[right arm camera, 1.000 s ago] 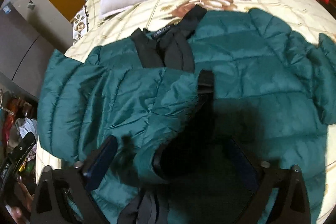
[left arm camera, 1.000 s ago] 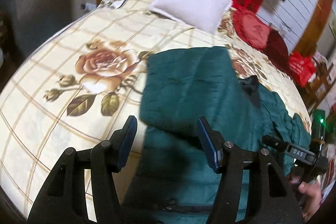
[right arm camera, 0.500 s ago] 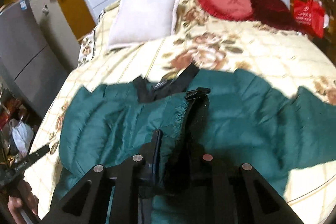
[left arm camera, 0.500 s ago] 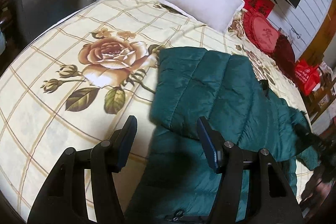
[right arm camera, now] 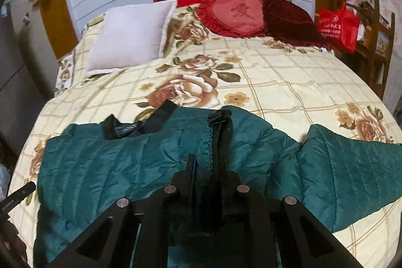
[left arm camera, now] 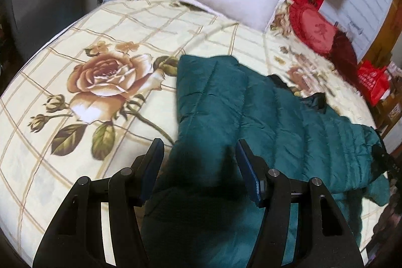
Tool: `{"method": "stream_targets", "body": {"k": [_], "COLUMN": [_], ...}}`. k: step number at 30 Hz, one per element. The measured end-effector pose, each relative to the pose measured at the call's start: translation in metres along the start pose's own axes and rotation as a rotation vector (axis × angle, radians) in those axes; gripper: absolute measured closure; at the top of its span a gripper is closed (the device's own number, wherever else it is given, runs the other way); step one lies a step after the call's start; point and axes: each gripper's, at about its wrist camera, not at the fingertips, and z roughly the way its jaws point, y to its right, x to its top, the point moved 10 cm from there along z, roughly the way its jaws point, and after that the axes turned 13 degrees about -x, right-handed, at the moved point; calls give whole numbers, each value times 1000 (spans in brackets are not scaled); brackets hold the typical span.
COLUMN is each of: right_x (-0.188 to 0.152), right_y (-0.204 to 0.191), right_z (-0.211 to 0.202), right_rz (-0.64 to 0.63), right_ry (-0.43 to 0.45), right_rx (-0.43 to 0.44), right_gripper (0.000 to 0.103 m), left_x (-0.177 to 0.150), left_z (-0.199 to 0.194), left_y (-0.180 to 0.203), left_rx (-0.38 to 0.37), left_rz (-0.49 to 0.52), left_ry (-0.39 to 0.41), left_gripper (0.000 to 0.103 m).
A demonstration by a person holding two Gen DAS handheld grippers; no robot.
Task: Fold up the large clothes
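Floral bed, teal jacket (spread), pillow

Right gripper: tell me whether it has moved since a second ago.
Yes. The right gripper, open low over the jacket before, has shut on its front edge and pulled up and back; the white pillow now sits lower in view.

Left gripper black, angular arms, blue-padded jaws, round silver screws, right gripper black likewise

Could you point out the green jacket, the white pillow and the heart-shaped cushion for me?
Jacket (right arm camera: 120, 162): right wrist view, on its quilted front panel.
Pillow (right arm camera: 130, 37): right wrist view, on the middle of its face.
Heart cushion (right arm camera: 236, 14): right wrist view, on its centre, by the character.
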Motion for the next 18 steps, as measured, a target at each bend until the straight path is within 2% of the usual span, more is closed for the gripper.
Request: {"method": "stream_targets", "body": {"k": [5, 10, 14, 16, 17, 18], "right_x": [-5, -31, -38, -33, -28, -23], "right_y": [2, 10, 15, 16, 16, 15], "right_z": [30, 64, 62, 50, 44, 36], "right_rz": [-14, -13, -22, -36, -44, -50], "right_ry": [-24, -116, -153, -151, -133, -108], "right_rx": [-60, -105, -107, -104, -103, -104], "right_gripper": [89, 89, 89, 89, 85, 70], "left_x": [-5, -11, -9, -4, -2, 4], "left_z": [31, 41, 33, 22, 17, 7], "left_y": [-10, -11, -8, -4, -2, 2], "left_rx": [25, 13, 8, -9, -15, -21], "left_rz": [-36, -42, -23, -13, -7, 6], "left_ry": [-38, -40, -45, -20, -5, 29], "left_gripper": [44, 43, 43, 43, 43, 43]}}
